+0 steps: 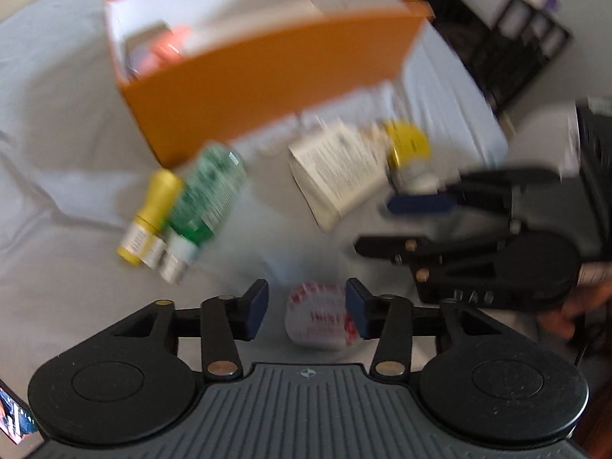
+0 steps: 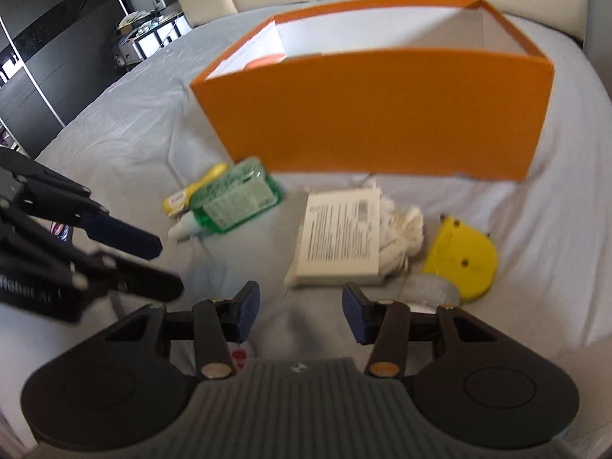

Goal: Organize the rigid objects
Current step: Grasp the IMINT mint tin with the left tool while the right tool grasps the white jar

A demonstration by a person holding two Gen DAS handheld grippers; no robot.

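Left claw (image 1: 306, 311) released, jaws straddling red-white tub (image 1: 319, 319) on sheet (image 1: 57, 176), likely next pick. Right claw (image 2: 300, 311) released, empty, short of booklet (image 2: 340, 237). Box (image 2: 375, 114) behind items, ready for drops.

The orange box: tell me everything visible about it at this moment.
The orange box is a rectangular open-topped carton, apparently cardboard, orange outside and white inside. It stands upright on the grey sheet, beyond the loose items. The left wrist view shows things already inside, blurred, one reddish-orange. Neither set of tongs touches it; the green bottle lies near its base.
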